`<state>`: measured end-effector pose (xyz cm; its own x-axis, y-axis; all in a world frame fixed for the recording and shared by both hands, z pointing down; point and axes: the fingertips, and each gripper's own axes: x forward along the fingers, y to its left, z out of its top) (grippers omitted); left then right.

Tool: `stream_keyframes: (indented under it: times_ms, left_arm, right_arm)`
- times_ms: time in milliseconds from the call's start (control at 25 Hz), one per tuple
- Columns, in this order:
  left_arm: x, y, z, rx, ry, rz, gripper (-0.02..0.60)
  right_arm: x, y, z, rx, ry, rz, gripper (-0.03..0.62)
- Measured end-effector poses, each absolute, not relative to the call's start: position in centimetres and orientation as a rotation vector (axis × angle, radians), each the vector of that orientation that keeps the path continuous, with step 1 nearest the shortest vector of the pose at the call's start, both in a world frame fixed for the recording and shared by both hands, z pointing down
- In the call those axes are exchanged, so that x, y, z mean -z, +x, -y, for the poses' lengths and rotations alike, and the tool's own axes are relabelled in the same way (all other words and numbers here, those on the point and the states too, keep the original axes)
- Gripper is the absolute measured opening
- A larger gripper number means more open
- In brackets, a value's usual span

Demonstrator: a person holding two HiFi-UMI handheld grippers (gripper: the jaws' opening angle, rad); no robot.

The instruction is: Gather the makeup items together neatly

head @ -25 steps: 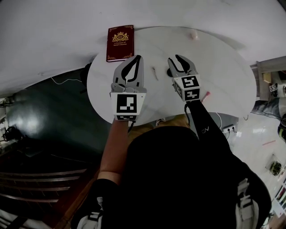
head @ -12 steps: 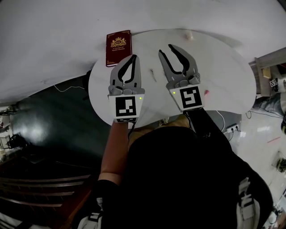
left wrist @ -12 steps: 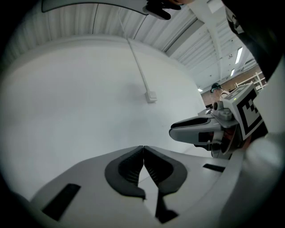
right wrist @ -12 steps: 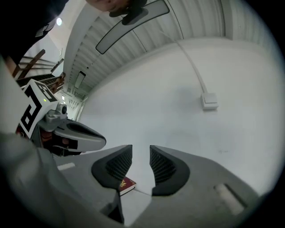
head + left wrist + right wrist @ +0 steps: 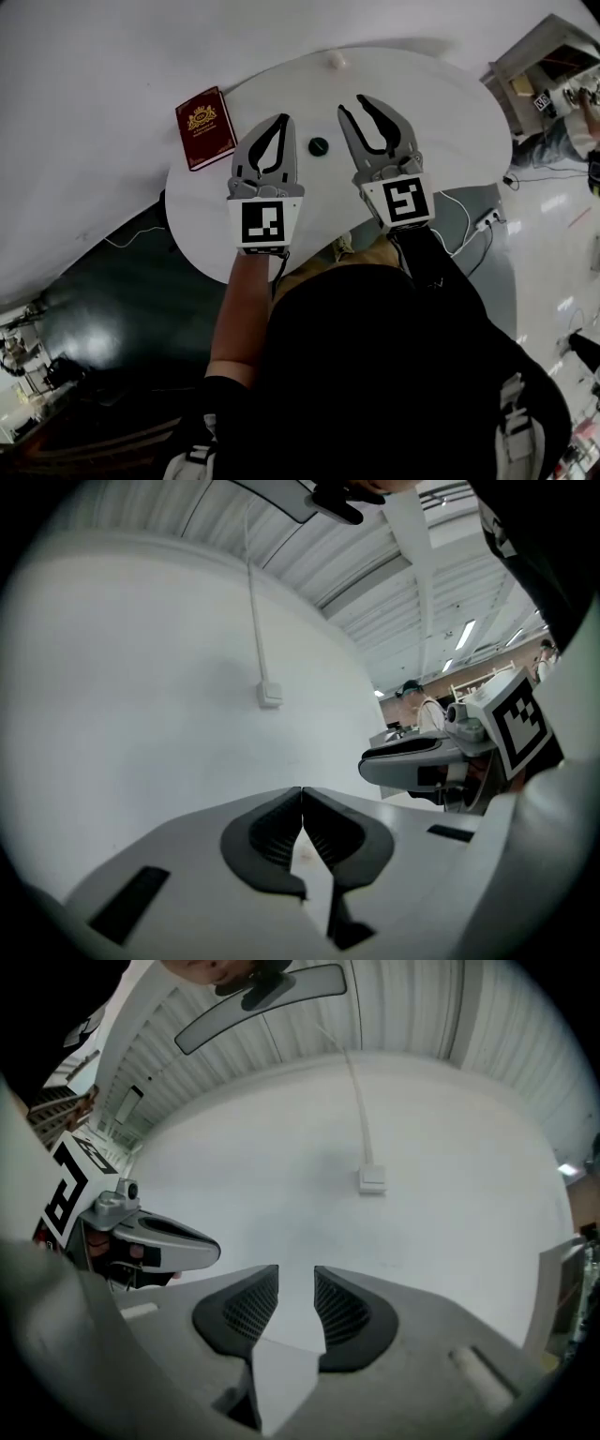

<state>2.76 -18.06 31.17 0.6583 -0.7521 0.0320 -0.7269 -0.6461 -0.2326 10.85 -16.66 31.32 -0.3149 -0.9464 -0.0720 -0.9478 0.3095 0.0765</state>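
A small round black makeup item (image 5: 319, 146) lies on the round white table (image 5: 450, 112), between my two grippers as the head view shows them. A small pale item (image 5: 335, 60) rests near the table's far edge. My left gripper (image 5: 280, 119) is held above the table with its jaws shut and empty; in the left gripper view the left gripper (image 5: 302, 789) points level at a white wall. My right gripper (image 5: 355, 103) is also raised, open, with nothing between its fingers; in its own view the right gripper (image 5: 296, 1271) faces the same wall.
A dark red book (image 5: 205, 127) lies at the table's left edge. A wall switch (image 5: 372, 1181) with a cable sits on the wall ahead. Dark floor lies left of the table, with cables and a socket strip (image 5: 486, 223) to its right.
Both grippers have risen off the table, the right one more. The head view has swung, so the book sits further left. The black item now shows uncovered between the grippers.
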Motion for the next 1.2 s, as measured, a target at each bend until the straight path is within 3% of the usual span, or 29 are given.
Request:
stream_keyframes:
  times_ms: [520,800,1200]
  left_arm:
    - [-32.6,13.1,14.3,0.078,-2.911,-0.705,0.009]
    - [-32.4,16.8,11.0,0.073,-2.942,-0.501,0.010]
    - [-32.4,17.4,9.5,0.117,-2.912,-0.440,0.010]
  right_arm:
    - [-34.3,23.1,8.4,-0.113,-2.410,-2.140,0.114]
    - [-34.6,24.8,5.9,-0.083,-2.497,-2.056,0.114]
    - [-52.3,25.6,6.8,0.786,-2.572,-2.093,0.114]
